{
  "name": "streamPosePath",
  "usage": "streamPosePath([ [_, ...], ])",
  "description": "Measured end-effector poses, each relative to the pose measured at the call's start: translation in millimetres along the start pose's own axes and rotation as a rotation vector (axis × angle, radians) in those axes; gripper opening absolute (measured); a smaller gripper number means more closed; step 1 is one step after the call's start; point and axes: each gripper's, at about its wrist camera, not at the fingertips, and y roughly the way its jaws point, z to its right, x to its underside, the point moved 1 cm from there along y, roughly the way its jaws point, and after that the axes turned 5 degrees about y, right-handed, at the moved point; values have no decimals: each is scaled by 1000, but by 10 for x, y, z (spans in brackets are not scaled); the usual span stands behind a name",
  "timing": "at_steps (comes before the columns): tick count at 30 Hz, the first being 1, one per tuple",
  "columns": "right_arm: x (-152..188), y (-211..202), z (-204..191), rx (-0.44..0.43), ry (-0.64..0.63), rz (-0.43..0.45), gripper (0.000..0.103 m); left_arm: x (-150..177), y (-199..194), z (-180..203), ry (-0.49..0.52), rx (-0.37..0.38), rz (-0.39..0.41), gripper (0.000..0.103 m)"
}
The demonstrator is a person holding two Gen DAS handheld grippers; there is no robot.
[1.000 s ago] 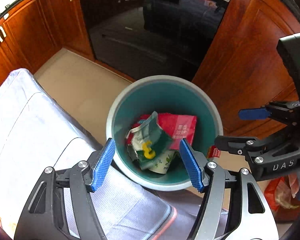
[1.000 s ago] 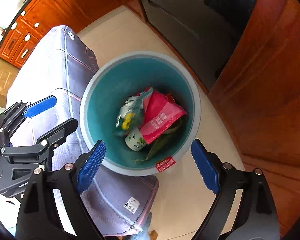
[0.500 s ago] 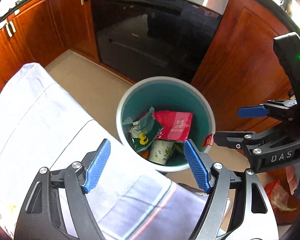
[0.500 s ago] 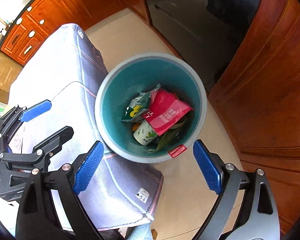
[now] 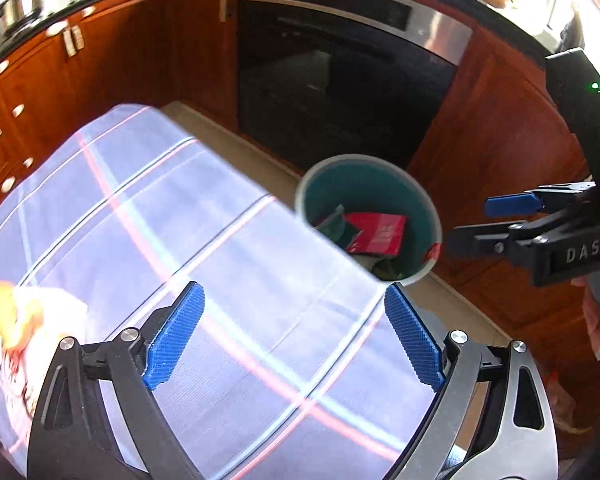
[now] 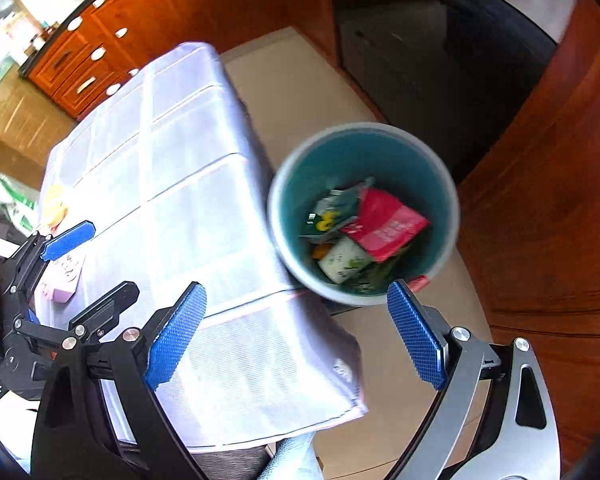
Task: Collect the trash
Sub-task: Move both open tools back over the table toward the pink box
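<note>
Bin (image 6: 440,168) mouth lies open from above; table edge (image 6: 276,264) crowds its near side, cabinet (image 6: 540,200) behind

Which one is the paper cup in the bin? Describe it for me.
Find the teal bin on the floor beside the table. The cup lies on its side beneath the red packet: the only white item, printed with green leaves.

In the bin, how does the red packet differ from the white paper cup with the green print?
The red packet is flat, plain red with pale lettering; the paper cup is rounded, white with small green leaf marks. The red packet lies on top and partly overlaps the paper cup, which lies on its side lower in the pile. In the left wrist view the packet shows but the cup is hidden. Both rest inside the teal bin.
</note>
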Motion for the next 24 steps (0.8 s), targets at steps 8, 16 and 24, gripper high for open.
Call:
streamPosePath([
  [8, 62, 26, -768, -41, -91, -23, 88, 600, -462, -653, -106, -53, 19, 96],
  [16, 133, 170, -1682, -63, -223, -64, 88, 1118, -902, -1319, -209, -132, 53, 97],
  [24, 96, 309, -2509, -136, -315, -63, 88, 1515, -1169, -1938, -308, -182, 74, 99],
])
